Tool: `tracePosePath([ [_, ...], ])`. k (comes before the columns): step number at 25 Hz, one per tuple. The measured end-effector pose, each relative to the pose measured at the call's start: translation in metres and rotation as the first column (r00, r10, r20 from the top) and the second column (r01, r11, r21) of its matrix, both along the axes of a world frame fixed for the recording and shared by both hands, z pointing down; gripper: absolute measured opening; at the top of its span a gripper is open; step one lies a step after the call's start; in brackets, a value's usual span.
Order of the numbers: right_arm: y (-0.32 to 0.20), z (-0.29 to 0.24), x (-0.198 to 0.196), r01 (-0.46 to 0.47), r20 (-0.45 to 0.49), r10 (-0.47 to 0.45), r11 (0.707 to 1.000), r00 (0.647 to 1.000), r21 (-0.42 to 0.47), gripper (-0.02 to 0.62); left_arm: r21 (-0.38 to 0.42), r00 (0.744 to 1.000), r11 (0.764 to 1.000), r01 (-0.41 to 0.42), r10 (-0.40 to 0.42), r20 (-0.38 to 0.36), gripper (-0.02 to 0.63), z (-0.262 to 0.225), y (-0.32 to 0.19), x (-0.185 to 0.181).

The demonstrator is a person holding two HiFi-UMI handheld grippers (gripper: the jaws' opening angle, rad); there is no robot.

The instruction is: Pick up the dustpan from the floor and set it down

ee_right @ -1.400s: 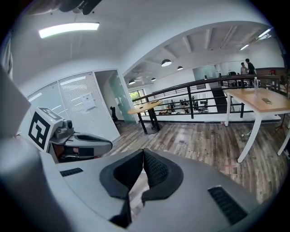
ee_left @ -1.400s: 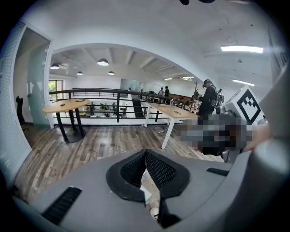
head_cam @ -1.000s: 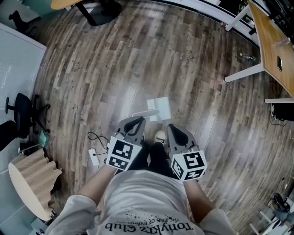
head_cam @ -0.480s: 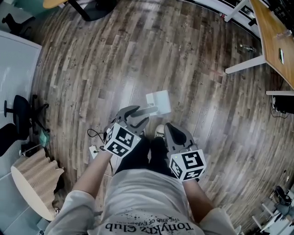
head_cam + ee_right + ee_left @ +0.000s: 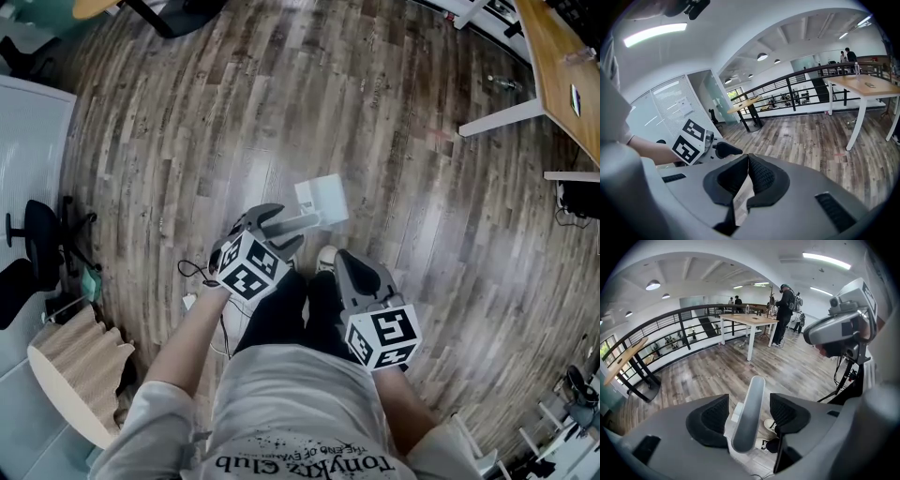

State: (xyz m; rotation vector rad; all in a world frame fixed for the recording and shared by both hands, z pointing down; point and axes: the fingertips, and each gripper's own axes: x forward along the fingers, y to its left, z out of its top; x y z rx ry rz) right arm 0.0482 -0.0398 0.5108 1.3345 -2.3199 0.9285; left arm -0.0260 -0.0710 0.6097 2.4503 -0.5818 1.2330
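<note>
**Inspector:** Left gripper, condition?

**Operator:** My left gripper point(image 5: 749, 415) is standing released. Its jaws have just been opening, and the dustpan point(image 5: 322, 200) handle point(image 5: 750, 401) is rising between the pads, touching neither.

**Inspector:** Dustpan position?

**Operator:** It is sitting on the wood floor point(image 5: 187, 141), just ahead of my shoe point(image 5: 326, 255).

**Inspector:** Right gripper?

**Operator:** My right gripper point(image 5: 747, 174) is hanging just beside that shoe, on its right, with its jaws clenched together.
</note>
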Motion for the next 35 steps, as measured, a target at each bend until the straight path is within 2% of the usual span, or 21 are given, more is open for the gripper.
tracePosePath([
  [6, 0.000, 0.009, 0.003, -0.020, 0.004, 0.020, 1.000, 1.000, -0.023, 0.025, -0.022, 0.997, 0.997, -0.070, 0.070, 0.023, 0.271, 0.018, 0.003, 0.007],
  [15, 0.004, 0.019, 0.008, -0.039, 0.003, 0.039, 0.998, 0.999, -0.047, 0.025, -0.065, 0.991, 0.990, -0.126, 0.128, 0.034, 0.268, 0.039, 0.005, 0.017],
  [18, 0.004, 0.020, 0.009, -0.043, 0.005, 0.043, 0.998, 0.999, -0.053, 0.025, -0.062, 0.991, 0.990, -0.128, 0.130, 0.032, 0.240, 0.040, 0.003, 0.020],
  [20, 0.005, 0.021, 0.010, -0.045, 0.006, 0.045, 0.998, 0.999, -0.054, 0.025, -0.045, 0.991, 0.990, -0.130, 0.132, 0.033, 0.182, 0.040, 0.002, 0.021],
  [23, 0.005, 0.023, 0.011, -0.046, 0.006, 0.046, 0.997, 0.999, -0.056, 0.025, -0.028, 0.987, 0.988, -0.154, 0.155, 0.036, 0.130, 0.040, 0.004, 0.024],
  [27, 0.003, 0.022, 0.011, -0.045, 0.006, 0.046, 0.997, 0.999, -0.055, 0.025, -0.031, 0.984, 0.984, -0.173, 0.174, 0.028, 0.123, 0.039, 0.006, 0.025],
  [35, 0.000, 0.018, 0.012, -0.041, 0.004, 0.041, 0.998, 0.999, -0.049, 0.025, -0.016, 0.988, 0.988, -0.154, 0.154, 0.032, 0.121, 0.036, 0.002, 0.019],
])
